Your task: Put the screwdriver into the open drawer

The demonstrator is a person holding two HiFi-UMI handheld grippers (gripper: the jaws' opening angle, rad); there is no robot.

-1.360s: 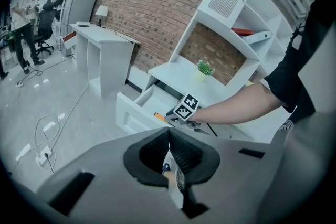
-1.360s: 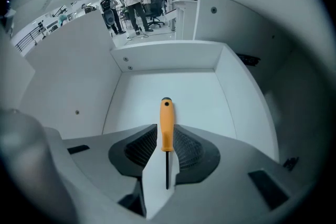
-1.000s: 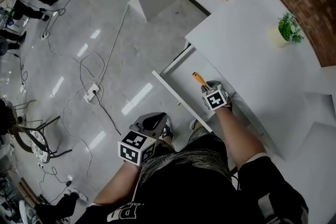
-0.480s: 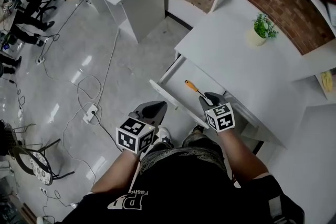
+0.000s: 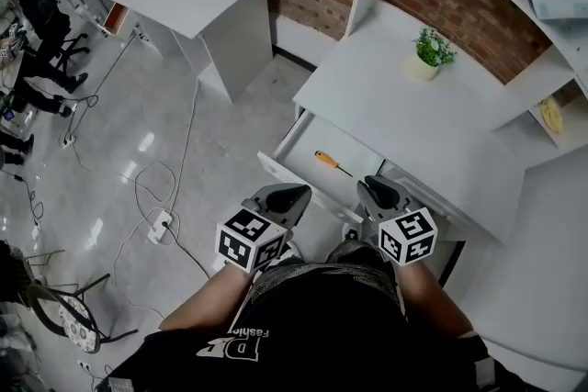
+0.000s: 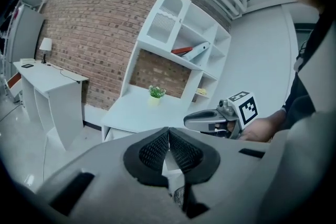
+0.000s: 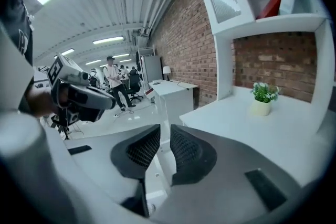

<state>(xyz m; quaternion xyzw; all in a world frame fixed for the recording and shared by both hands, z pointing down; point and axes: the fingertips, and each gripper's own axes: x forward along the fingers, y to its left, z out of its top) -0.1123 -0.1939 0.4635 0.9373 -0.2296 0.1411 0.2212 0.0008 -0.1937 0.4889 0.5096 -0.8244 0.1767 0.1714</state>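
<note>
The white counter (image 5: 404, 106) stands against the brick wall with its open drawer (image 5: 356, 151) pulled out toward the person, so the drawer's inside can be reached from above. Both tools hover near the drawer's front edge, clear of it. The left tool (image 5: 296, 194) has its jaws together on nothing and looks idle. The right tool (image 5: 372, 188) has just been closing its jaws; a narrow gap shows, with nothing between them. The screwdriver (image 5: 331, 164) lies flat on the drawer floor, orange handle leftward, apart from either tool. I judge it placed.
</note>
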